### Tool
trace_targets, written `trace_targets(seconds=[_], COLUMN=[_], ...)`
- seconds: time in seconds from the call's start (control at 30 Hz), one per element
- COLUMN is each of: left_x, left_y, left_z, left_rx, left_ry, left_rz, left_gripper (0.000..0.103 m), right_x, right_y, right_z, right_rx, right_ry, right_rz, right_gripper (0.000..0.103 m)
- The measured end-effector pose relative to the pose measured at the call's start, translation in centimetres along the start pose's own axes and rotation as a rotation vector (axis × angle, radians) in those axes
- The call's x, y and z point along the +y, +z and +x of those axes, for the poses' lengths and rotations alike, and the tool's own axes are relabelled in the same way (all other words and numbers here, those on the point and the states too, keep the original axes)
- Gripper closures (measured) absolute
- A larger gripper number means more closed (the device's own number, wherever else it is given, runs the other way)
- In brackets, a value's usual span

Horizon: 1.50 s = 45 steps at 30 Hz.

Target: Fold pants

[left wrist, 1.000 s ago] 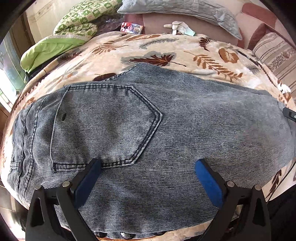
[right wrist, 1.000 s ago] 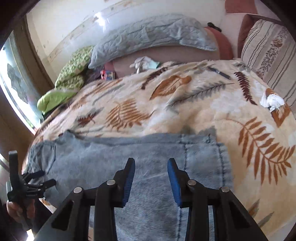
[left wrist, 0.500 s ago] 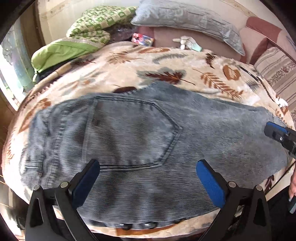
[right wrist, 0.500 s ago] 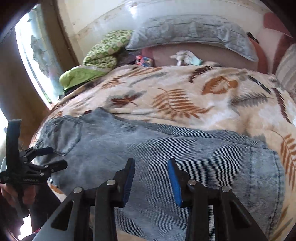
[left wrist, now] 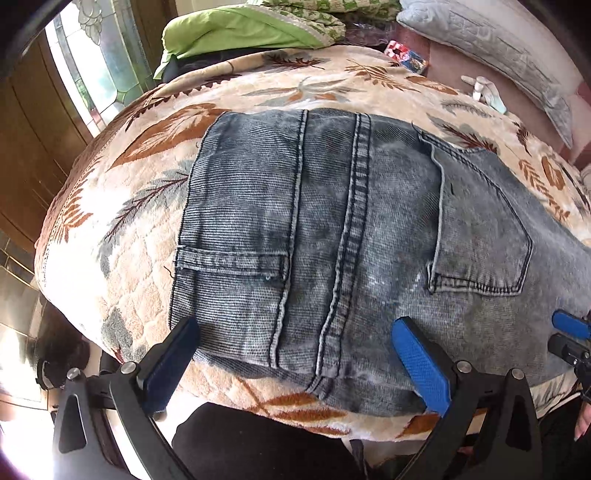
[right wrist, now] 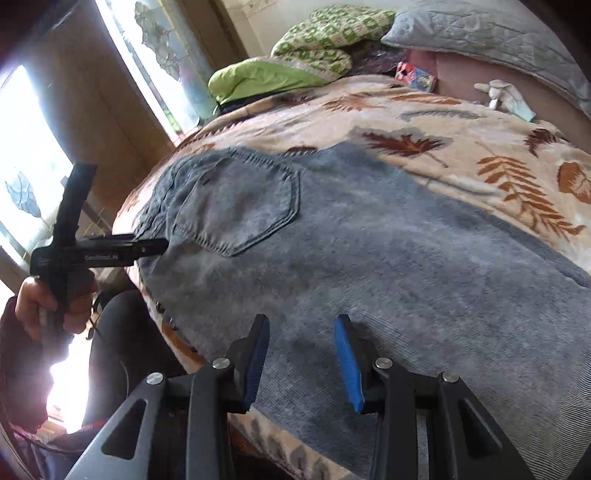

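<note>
Pants [left wrist: 362,236] lie flat on the leaf-print blanket [left wrist: 122,206], waistband at left. Left gripper [left wrist: 295,354] hovers wide open at the near waistband edge; right gripper [right wrist: 301,354] is partly open over the leg. Advice: pinch both layers squarely before lifting.

We see a bed covered by a cream blanket [left wrist: 122,258] printed with brown and grey leaves. Grey denim pants [left wrist: 351,236] lie flat on it along the near edge, back pocket up. Toward the far side lie a green bundle [left wrist: 236,29], a grey quilted pillow [left wrist: 491,40], a small colourful box [left wrist: 406,57] and a whitish glove [left wrist: 484,88].
</note>
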<state>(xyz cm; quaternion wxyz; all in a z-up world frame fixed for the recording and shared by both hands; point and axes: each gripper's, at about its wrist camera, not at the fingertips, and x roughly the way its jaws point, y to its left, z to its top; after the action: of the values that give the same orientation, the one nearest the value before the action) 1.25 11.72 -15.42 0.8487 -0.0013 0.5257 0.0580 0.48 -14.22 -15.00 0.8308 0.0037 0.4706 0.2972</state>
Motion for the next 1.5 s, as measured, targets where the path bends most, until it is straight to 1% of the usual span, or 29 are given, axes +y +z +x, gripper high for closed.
trace_targets(seconds=[0.07,0.1,0.2,0.27,0.33,0.4,0.47,0.5,0.63,0.7,0.83,0.87,0.97,1.1,1.23,1.33,1.5], left_x=[0.1,0.2,1.0,1.3,1.3,1.1,0.4,0.1,-2.0,-3.4,-6.9,-7.5,-9.6,-12.2,-14.3,-15.3,-16.7], left_y=[-0.6,-0.9,-1.5,-1.7,-1.8,-1.8,-1.6,-1.5,-0.5,0.0,2.1,3.2,4.1,4.2,4.2,4.1,4.0], left_z=[0.1,0.2,0.9,0.9,0.6,-0.4,-2.2,-3.3,-7.7,-9.3,-11.0,-10.8,-11.3,-12.1,-12.8,-13.2,-13.4], left_rx=[0.025,0.040,0.082,0.090,0.082,0.053,-0.016,-0.060,-0.226,-0.298,-0.388,-0.400,-0.405,-0.421,-0.444,-0.455,-0.459], left_ry=[-0.007,-0.014,-0.049,-0.057,-0.049,-0.026,-0.003,0.002,-0.020,-0.020,0.017,0.017,0.011,0.004,-0.003,-0.008,-0.007], left_rz=[0.027,0.031,0.012,-0.005,-0.013,0.009,0.043,0.054,0.069,0.062,0.084,0.089,0.103,0.132,0.164,0.179,0.208], left_gripper=[0.000,0.000,0.000,0.000,0.000,0.000,0.000,0.000,0.000,0.000,0.000,0.000,0.000,0.000,0.000,0.000,0.000], right_x=[1.1,1.6,2.1,2.6,2.7,2.2,1.7,1.3,-1.4,-2.7,-3.9,-4.1,-5.1,-6.7,-8.0,-8.7,-9.0], right_y=[-0.7,-1.0,-2.0,-2.6,-2.8,-2.7,-2.6,-2.6,-1.8,-1.6,-1.5,-1.6,-2.2,-3.4,-4.5,-5.2,-5.8], right_z=[0.3,0.4,0.6,0.5,0.4,0.1,-0.8,-1.4,-4.6,-6.2,-9.0,-9.7,-11.6,-14.1,-16.0,-16.9,-18.0], right_rx=[-0.003,0.008,0.026,0.022,0.020,0.018,0.012,-0.007,-0.131,-0.194,-0.312,-0.337,-0.402,-0.468,-0.519,-0.550,-0.589], right_ry=[-0.033,-0.028,0.001,-0.014,-0.014,0.004,0.018,0.019,0.023,0.006,-0.043,-0.062,-0.119,-0.187,-0.213,-0.217,-0.231], right_rz=[-0.072,-0.102,-0.131,-0.179,-0.193,-0.172,-0.147,-0.128,-0.011,0.037,0.091,0.099,0.139,0.196,0.253,0.295,0.320], right_gripper=[0.062,0.060,0.060,0.060,0.060,0.060,0.060,0.060,0.058,0.058,0.056,0.054,0.051,0.051,0.050,0.048,0.048])
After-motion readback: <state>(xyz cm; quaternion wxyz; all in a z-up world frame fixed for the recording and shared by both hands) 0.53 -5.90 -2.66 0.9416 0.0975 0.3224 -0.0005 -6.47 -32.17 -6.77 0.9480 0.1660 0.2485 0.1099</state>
